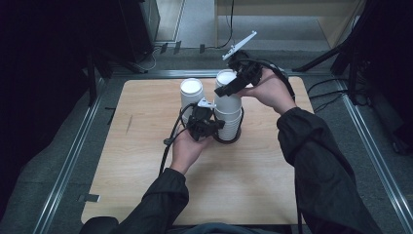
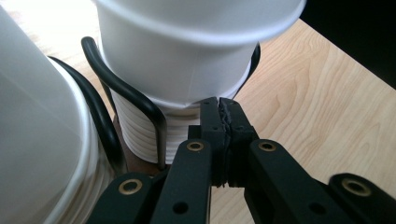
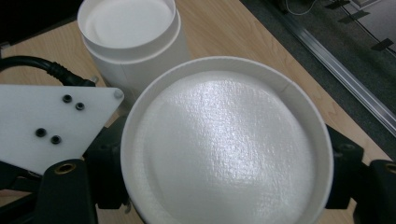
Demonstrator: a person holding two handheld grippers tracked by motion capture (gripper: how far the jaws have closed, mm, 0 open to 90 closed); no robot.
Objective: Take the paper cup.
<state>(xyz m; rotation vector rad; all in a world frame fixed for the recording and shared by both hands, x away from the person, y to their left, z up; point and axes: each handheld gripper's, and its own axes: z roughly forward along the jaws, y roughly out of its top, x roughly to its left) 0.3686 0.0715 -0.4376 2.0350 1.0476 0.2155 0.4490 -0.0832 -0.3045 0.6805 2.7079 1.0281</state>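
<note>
A stack of upturned white cups (image 1: 229, 114) stands in a black wire holder (image 1: 228, 140) at mid table. My right gripper (image 1: 233, 86) reaches in from the far right and is shut on the top cup (image 3: 224, 144); its black fingers (image 3: 343, 170) hug both sides of the cup. Low on the near left of that stack is my left gripper (image 1: 210, 127). In the left gripper view its jaws (image 2: 219, 112) are pressed together, tips against the ribbed rims of the lower cups (image 2: 140, 126), beside a wire of the holder (image 2: 140, 100).
A second stack of upturned white cups (image 1: 191, 93) stands just left of the first, also seen in the right gripper view (image 3: 128, 32). The wooden table (image 1: 146, 161) ends at metal rails (image 1: 73, 151). Cables and dark stands lie on the floor beyond.
</note>
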